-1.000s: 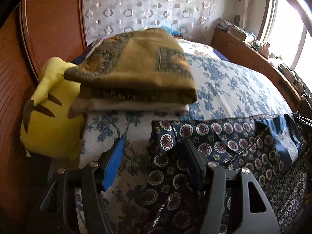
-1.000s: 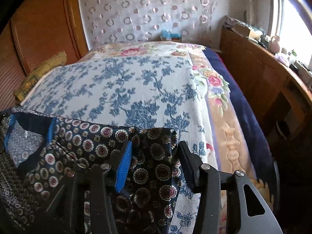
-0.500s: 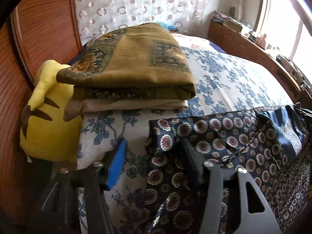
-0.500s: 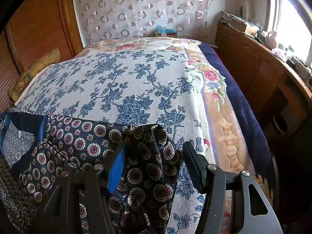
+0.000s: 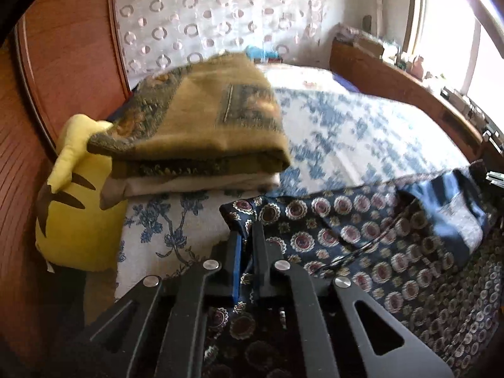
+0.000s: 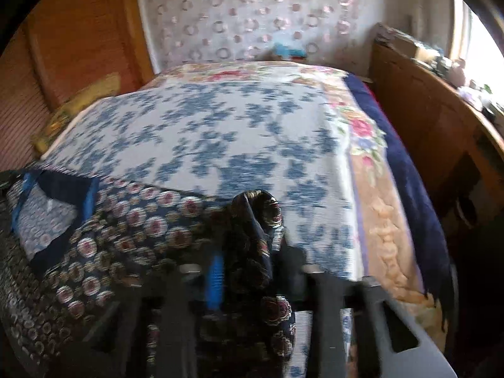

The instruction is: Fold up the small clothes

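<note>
A dark navy garment (image 5: pixel 362 236) with round medallion print lies spread on the bed; it also shows in the right wrist view (image 6: pixel 132 220). My left gripper (image 5: pixel 247 239) is shut on the garment's left corner. My right gripper (image 6: pixel 249 245) is shut on the bunched right corner, which sticks up between the fingers. A plain blue inner panel (image 5: pixel 453 211) shows at the garment's middle, also in the right wrist view (image 6: pixel 47 211).
The bed has a white bedspread with blue flowers (image 5: pixel 362 132). A folded olive-gold blanket (image 5: pixel 201 119) on a cream one lies at the left. A yellow plush toy (image 5: pixel 72 208) leans on the wooden wall. A wooden ledge (image 6: pixel 441 132) runs along the right.
Both grippers have closed from open onto the garment's corners. Both views are blurred by motion, and the right corner now bunches up between the fingers.
</note>
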`<action>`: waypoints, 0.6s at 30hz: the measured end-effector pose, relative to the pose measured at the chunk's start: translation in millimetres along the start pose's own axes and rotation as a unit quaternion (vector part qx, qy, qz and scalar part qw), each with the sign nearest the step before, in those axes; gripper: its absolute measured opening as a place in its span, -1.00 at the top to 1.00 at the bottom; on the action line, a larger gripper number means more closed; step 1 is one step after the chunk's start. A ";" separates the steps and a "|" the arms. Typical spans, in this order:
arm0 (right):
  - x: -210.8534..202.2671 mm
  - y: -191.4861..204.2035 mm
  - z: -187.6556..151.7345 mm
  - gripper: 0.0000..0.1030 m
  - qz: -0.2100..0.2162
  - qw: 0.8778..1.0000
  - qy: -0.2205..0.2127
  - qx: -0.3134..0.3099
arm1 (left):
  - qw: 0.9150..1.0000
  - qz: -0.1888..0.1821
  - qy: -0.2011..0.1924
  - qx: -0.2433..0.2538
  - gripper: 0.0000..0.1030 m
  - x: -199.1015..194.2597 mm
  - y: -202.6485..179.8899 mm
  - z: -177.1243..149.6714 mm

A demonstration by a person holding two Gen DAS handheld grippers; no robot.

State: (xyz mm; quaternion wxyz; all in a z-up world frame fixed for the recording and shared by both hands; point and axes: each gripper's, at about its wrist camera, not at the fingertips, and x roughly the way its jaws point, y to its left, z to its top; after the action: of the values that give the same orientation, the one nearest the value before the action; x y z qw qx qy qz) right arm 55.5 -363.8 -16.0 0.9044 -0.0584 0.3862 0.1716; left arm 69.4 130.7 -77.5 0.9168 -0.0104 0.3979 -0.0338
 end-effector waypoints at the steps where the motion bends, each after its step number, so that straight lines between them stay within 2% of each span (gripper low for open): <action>1: -0.8 2.1 -0.1 0.77 -0.005 1.000 -0.002 -0.005 | 1.000 -0.001 -0.009 -0.003 0.89 -5.8 -0.5 1.2; 6: -25.2 8.6 3.8 0.83 0.003 0.999 -0.045 -0.007 | 0.998 -0.004 -0.067 -0.001 0.90 -41.6 -7.7 17.5; 11: -67.5 18.9 22.0 0.84 0.008 0.994 -0.107 -0.024 | 0.990 -0.005 -0.138 0.001 0.90 -76.2 -13.4 57.4; 13: -80.0 25.9 32.1 0.84 -0.003 0.991 -0.124 -0.044 | 0.987 -0.001 -0.159 0.002 0.90 -84.3 -13.9 73.3; 18: -99.0 25.9 63.1 0.84 -0.023 0.986 -0.153 -0.057 | 0.984 0.000 -0.181 0.001 0.90 -88.2 -5.9 109.7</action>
State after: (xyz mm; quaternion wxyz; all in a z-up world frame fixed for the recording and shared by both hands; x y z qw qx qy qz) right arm 25.4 -350.8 99.6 0.9518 -0.0913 0.2311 0.1796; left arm 89.1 130.2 62.0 0.9736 -0.0152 0.2256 -0.0316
